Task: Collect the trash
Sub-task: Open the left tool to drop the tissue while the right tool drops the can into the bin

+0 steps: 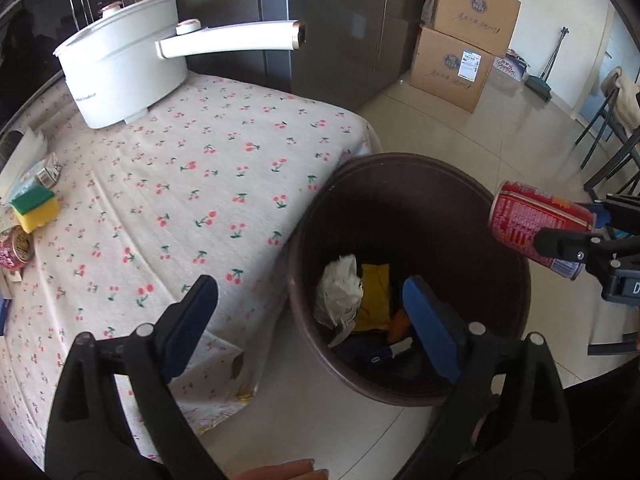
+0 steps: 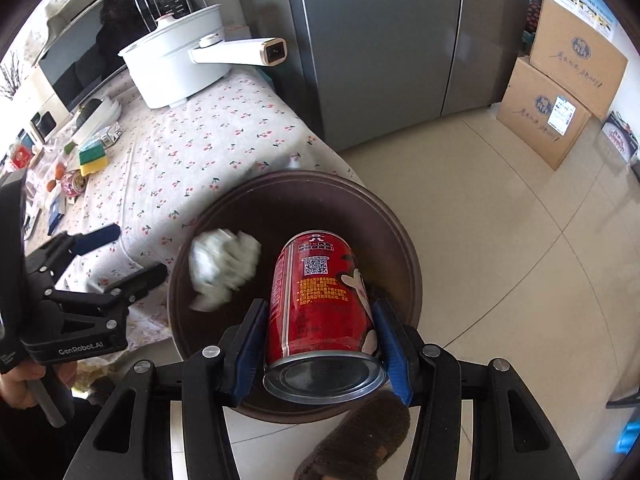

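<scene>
Left fingers (image 1: 308, 320) wide, empty; right fingers (image 2: 320, 344) around red can (image 2: 320, 300); "GenRobot.AI" lettering.

left gripper (image 1: 310, 300): black plastic frame, blue pads on both fingers, silver pivot screws | body seen from right cam: white "GenRobot.AI" print, black trigger handle | right gripper (image 2: 320, 334): same black frame, blue ribbed pads, round silver screws at linkages | hand (image 2: 16, 384): no sleeve visible

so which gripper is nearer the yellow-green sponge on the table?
Left. The left gripper hangs open at the table's edge beside the bin, on the sponge's side. The right gripper holds the red can over the bin, farther off.
</scene>
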